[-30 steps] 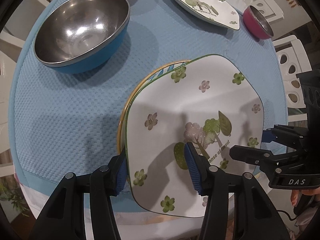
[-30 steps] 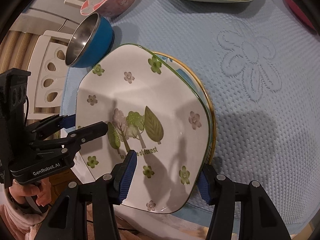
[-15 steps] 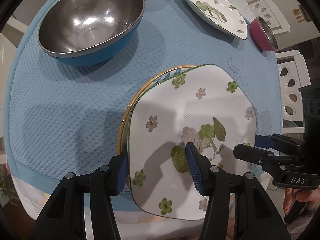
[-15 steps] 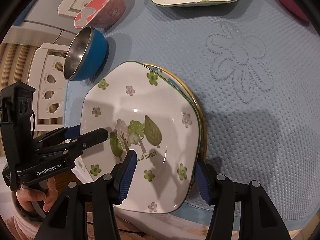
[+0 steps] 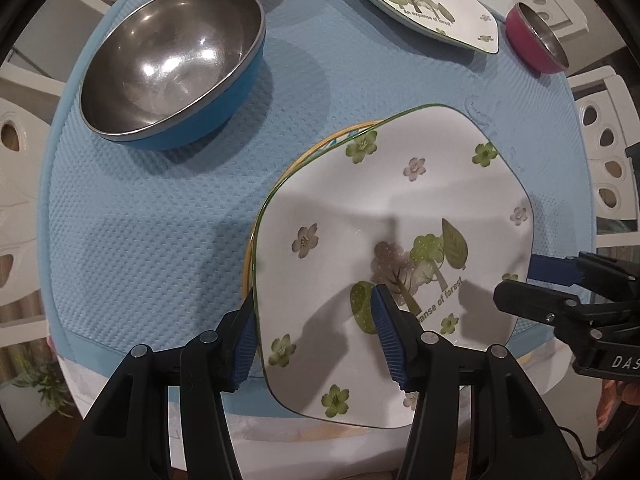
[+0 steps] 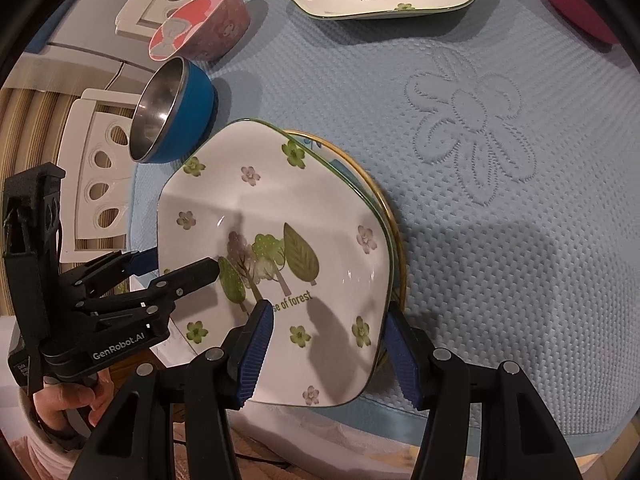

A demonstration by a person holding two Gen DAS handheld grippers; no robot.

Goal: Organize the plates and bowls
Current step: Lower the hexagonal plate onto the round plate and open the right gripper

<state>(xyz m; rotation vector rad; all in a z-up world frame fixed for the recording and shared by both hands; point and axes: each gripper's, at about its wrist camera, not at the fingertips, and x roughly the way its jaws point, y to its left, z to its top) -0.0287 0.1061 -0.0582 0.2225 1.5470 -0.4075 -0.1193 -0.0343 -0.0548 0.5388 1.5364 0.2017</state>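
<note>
White hexagonal forest-print plate (image 5: 396, 240) sits skewed atop yellow-rimmed round plate (image 5: 256, 236), overhanging near edge of blue-matted surface (image 5: 152, 208). Your left gripper (image 5: 312, 336) and right gripper (image 6: 324, 344) both spread wide, straddling plate rims, gripping nothing. Uneven closing could tip or slide glazed plate off edge.

The left gripper (image 5: 314, 334) has its blue fingers (image 5: 386, 330) spread around the near edge of a white square plate with green flowers (image 5: 400, 216). That plate lies on a yellow-rimmed plate (image 5: 312, 152) on the blue bumpy mat (image 5: 160, 220). A shiny metal bowl with a blue outside (image 5: 172, 64) sits farther back.
</note>
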